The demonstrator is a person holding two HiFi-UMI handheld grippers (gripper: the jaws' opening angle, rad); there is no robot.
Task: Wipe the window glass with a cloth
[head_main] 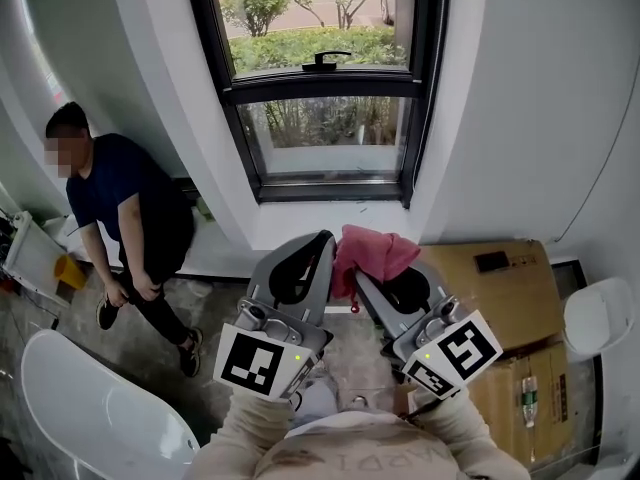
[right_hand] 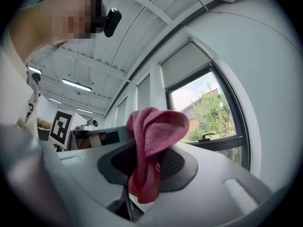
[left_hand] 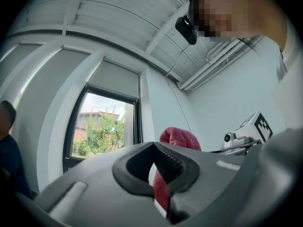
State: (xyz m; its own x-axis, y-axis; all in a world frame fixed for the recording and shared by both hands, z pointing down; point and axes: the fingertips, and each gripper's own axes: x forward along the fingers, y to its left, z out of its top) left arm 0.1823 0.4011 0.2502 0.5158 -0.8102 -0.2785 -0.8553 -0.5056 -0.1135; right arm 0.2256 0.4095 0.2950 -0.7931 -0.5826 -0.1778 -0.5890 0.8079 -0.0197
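Pink cloth [head_main: 375,251] pinched in right tongs [head_main: 362,280], beside left tongs [head_main: 322,246]

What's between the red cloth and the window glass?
Nothing but bare white sill lies between the cloth and the window glass, seen in the head view.

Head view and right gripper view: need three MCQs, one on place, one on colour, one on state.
1. In the head view, the person in the dark shirt is:
A) left of the window
B) right of it
C) on the cardboard boxes

2. The cloth is:
A) blue
B) pink-red
C) white

3. The right claw is:
A) open and empty
B) shut on the cloth
C) shut on the window handle

Key:
1 A: the person is by the wall left of the frame.
2 B: both gripper views show it pink-red.
3 B: the cloth is pinched between the jaws and bunches above them.
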